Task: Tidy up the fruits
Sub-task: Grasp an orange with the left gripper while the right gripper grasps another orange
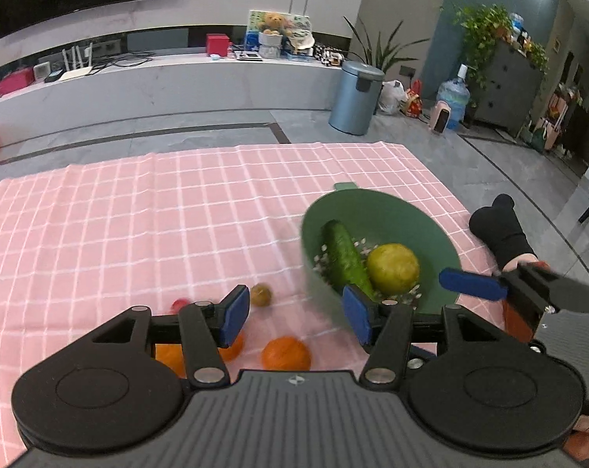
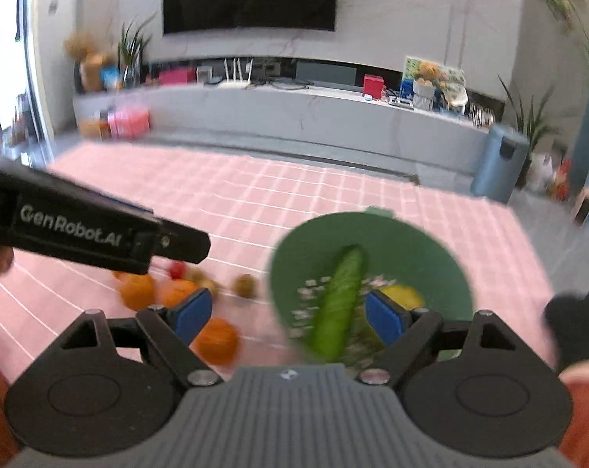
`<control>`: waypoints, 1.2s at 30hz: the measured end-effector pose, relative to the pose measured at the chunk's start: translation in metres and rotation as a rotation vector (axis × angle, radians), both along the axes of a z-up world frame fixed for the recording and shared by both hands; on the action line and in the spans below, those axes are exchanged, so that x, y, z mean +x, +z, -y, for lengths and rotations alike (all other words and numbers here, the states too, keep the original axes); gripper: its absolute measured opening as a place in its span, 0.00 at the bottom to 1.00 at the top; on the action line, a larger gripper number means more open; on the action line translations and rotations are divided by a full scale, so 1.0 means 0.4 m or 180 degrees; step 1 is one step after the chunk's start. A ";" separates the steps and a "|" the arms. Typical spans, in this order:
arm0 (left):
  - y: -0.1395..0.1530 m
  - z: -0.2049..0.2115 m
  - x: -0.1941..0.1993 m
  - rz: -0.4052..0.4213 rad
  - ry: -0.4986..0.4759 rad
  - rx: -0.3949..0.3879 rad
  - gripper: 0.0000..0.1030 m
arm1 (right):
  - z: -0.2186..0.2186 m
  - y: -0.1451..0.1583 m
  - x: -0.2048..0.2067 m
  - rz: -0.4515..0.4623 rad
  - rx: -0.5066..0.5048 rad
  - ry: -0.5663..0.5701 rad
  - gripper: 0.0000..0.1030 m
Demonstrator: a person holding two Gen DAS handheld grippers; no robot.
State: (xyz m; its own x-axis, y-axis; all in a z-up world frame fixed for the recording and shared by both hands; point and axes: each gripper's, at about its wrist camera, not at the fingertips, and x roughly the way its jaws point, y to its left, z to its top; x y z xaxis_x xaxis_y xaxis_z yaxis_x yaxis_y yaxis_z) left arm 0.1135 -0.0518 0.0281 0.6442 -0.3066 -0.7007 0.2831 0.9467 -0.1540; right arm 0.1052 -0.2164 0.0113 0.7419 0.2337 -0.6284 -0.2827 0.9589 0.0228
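Note:
A green bowl (image 1: 411, 210) sits on the pink checked cloth and holds a cucumber (image 1: 345, 257) and a yellow-green round fruit (image 1: 392, 268). It also shows in the right wrist view (image 2: 423, 241), blurred, with the cucumber (image 2: 339, 304). Oranges (image 1: 286, 353) (image 2: 216, 339), a small brown fruit (image 1: 261, 294) (image 2: 244, 285) and a small red fruit (image 1: 179, 304) lie on the cloth left of the bowl. My left gripper (image 1: 296, 312) is open and empty above the oranges. My right gripper (image 2: 290, 312) is open and empty over the bowl's near rim.
The pink cloth (image 1: 157, 214) covers the table. Beyond it are a grey floor, a blue bin (image 1: 356, 97) and a long white bench. A black-gloved hand (image 1: 501, 230) rests at the table's right edge. The right gripper's blue finger (image 1: 472, 282) reaches in by the bowl.

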 end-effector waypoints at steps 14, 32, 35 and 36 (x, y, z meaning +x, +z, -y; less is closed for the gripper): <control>-0.110 -0.177 -0.101 0.0021 0.0237 -0.0249 0.63 | -0.124 -0.101 -0.105 -0.0020 0.0278 -0.0196 0.67; -0.255 -0.204 -0.034 0.0085 0.0593 -0.0138 0.63 | -0.162 -0.219 -0.002 -0.0235 0.0141 -0.0192 0.53; -0.277 -0.199 -0.025 0.0077 0.0620 -0.0078 0.63 | -0.160 -0.238 0.010 -0.0247 0.0122 -0.0197 0.53; -0.283 -0.198 -0.023 0.0085 0.0624 -0.0021 0.63 | -0.159 -0.242 0.013 -0.0260 0.0134 -0.0206 0.53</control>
